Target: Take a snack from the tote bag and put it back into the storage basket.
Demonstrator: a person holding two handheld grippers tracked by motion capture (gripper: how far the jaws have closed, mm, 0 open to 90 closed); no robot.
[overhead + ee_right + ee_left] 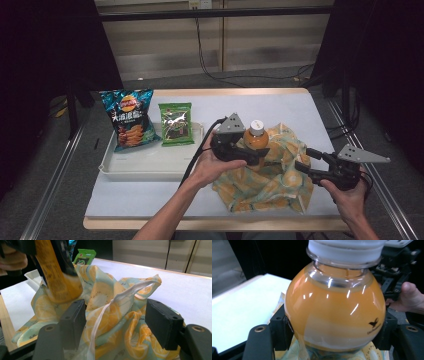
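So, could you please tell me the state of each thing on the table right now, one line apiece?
Orange drink bottle: capped, upright, clamped in the left tool, bottom at the bag.
Fruit-print cloth bag: crumpled, mouth loose, white handle arched up.
Right tool: open, jaws either side of the handle, not pressing.
Chip bag: sealed, in the tray.
Green snack packet: sealed, in the tray.
White tray: flat on the table.

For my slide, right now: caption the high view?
Left hand-held gripper lifts an orange drink bottle from a fruit-print bag.
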